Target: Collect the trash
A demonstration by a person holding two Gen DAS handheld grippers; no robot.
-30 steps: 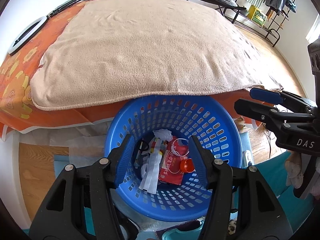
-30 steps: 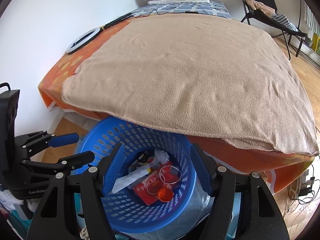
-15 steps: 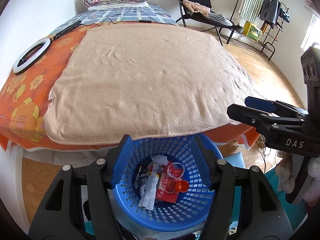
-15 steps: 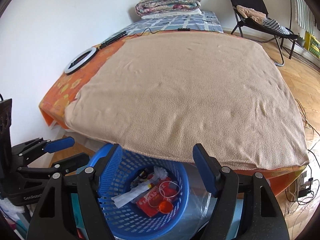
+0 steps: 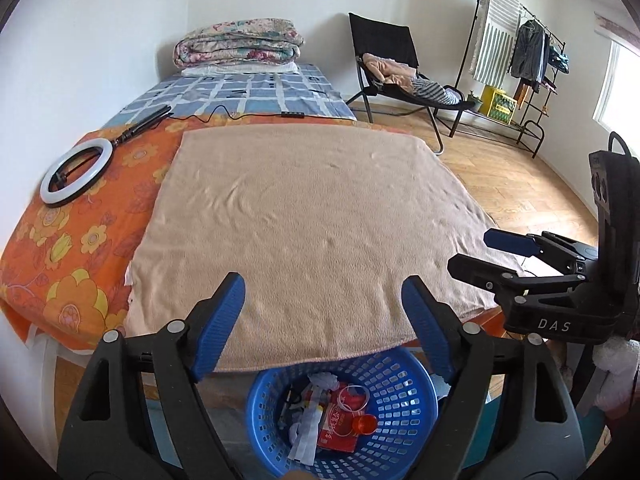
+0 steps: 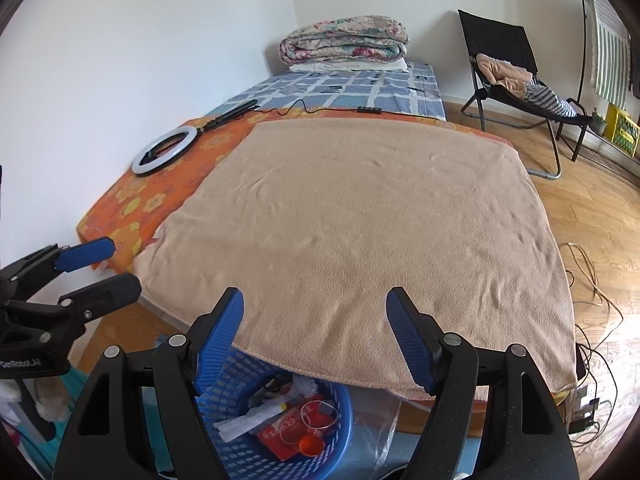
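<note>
I am holding both tools over the foot of the bed [image 5: 72, 248]. My left tool [image 5: 322, 308] has just been opening and is gaping wide, gripping nothing. My right tool [image 6: 314, 316] is standing wide too, also empty. The blue basket [image 5: 404, 392] is sitting at six o'clock below both, holding trash [image 5: 340, 420]: a red packet, white wrappers, an orange cap.
</note>
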